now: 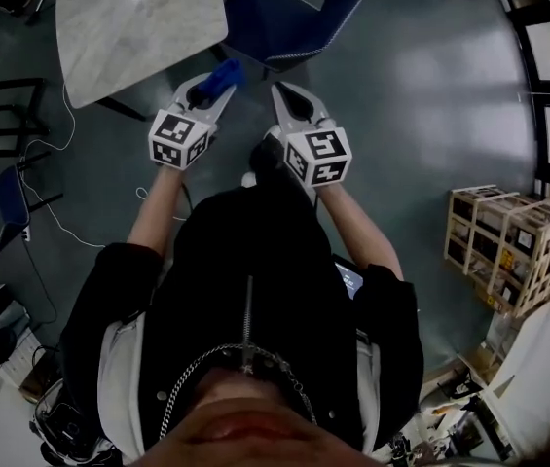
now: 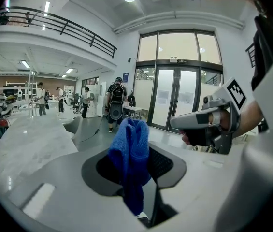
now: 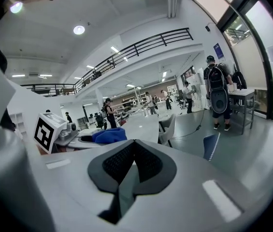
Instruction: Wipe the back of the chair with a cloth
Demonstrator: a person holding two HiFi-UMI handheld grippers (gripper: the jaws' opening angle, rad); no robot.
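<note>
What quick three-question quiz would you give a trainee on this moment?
1. Which holds the blue cloth: A, the left claw, or B, the right claw?
2. True or false: the right claw's jaws stand wide apart.
3. Fill in: beside the blue chair stands a pale-topped ____.
Key: 1 A. 2 False; they are together, with nothing between them. 3 table.

Dim head view, bright ceiling lights, fisheye edges
</note>
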